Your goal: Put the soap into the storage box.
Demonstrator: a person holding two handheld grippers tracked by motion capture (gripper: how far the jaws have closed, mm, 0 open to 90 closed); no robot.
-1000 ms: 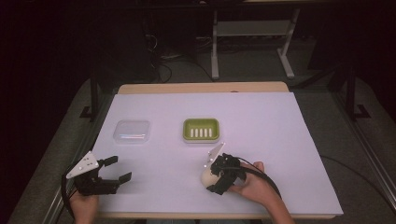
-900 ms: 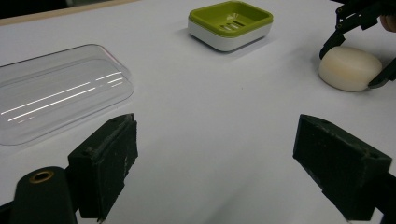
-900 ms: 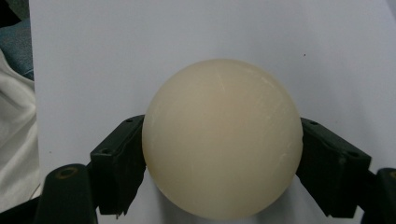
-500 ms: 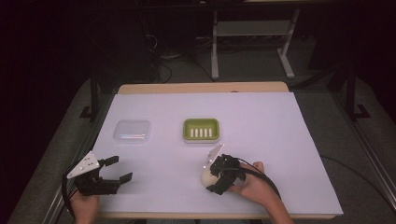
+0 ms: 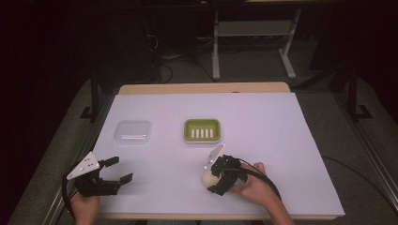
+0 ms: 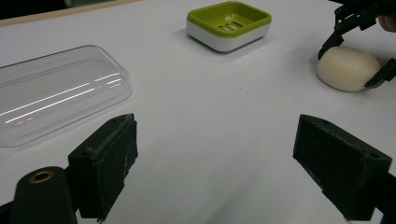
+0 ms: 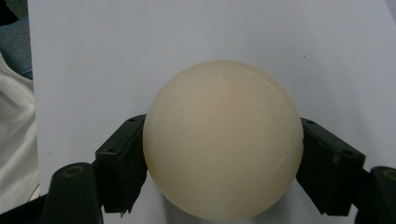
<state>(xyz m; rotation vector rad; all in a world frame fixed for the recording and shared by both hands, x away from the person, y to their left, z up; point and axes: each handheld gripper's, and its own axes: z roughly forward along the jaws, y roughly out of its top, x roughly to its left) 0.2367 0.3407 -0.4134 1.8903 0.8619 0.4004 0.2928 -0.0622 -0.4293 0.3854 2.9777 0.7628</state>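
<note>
A cream oval soap bar [image 5: 206, 177] lies on the white table near the front, right of centre. My right gripper [image 5: 210, 181] is shut on it, one jaw pressed against each side; the soap [image 7: 223, 140] bulges large between the black pads [image 7: 122, 163] in the right gripper view. At the front left, my left gripper [image 5: 122, 169] stands open with nothing between its fingers [image 6: 105, 163]. From the left gripper view, the soap [image 6: 348, 68] rests on the table at the far right, with the right gripper's jaws around it.
A green soap dish with a slotted insert [image 5: 202, 122] [image 6: 229, 18] sits mid-table behind the soap. A clear plastic lid [image 5: 133, 131] [image 6: 56, 93] lies to its left. White paper [image 5: 281, 140] covers the table; a metal stand is on the floor behind.
</note>
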